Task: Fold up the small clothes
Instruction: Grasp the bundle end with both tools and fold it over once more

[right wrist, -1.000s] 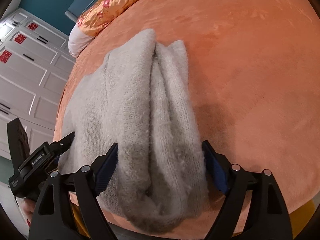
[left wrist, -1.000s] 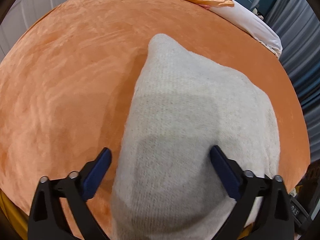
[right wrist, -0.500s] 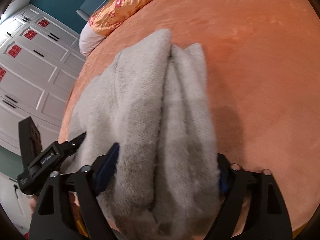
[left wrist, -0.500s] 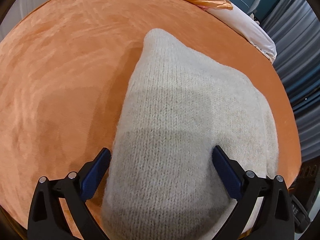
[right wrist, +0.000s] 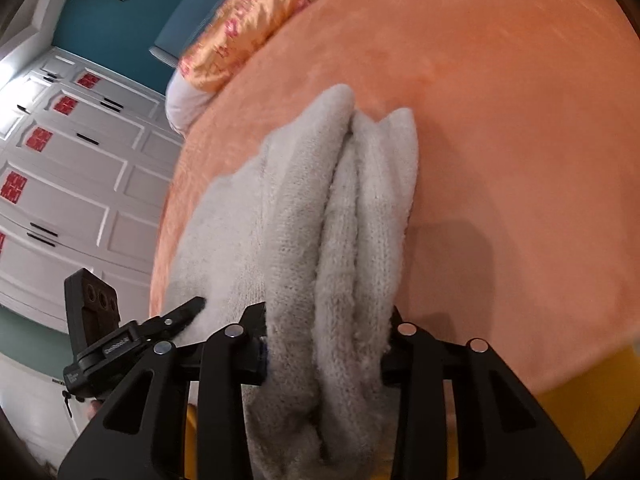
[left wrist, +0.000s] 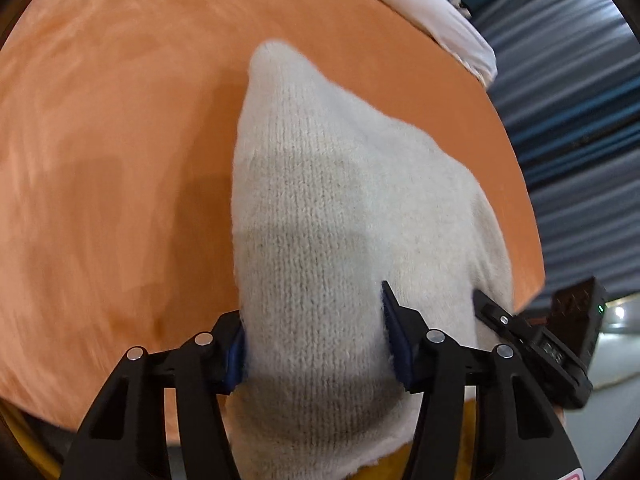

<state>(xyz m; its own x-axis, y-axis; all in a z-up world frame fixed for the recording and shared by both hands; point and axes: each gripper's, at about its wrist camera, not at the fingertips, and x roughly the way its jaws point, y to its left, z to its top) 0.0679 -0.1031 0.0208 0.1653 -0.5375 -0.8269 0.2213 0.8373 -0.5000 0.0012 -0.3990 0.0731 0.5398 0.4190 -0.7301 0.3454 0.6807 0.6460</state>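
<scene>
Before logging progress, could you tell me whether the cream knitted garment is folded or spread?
Folded: the cream knitted garment shows stacked layers along its edge.

A cream-white knitted garment (left wrist: 340, 208), with fine vertical ribs of stitching, lies on a plain orange plush bedspread (left wrist: 120, 140). The left claw (left wrist: 316, 352) is black with dark blue pads (left wrist: 394, 340); the right claw (right wrist: 326, 354) is black too. A satin pillow (right wrist: 244, 28) is golden orange with pink flowers, over white bedding (right wrist: 188, 98). The wall (right wrist: 120, 20) is teal. The wardrobe (right wrist: 72, 168) is white with red emblems. The curtain (left wrist: 568, 112) shows blue-grey stripes.
</scene>
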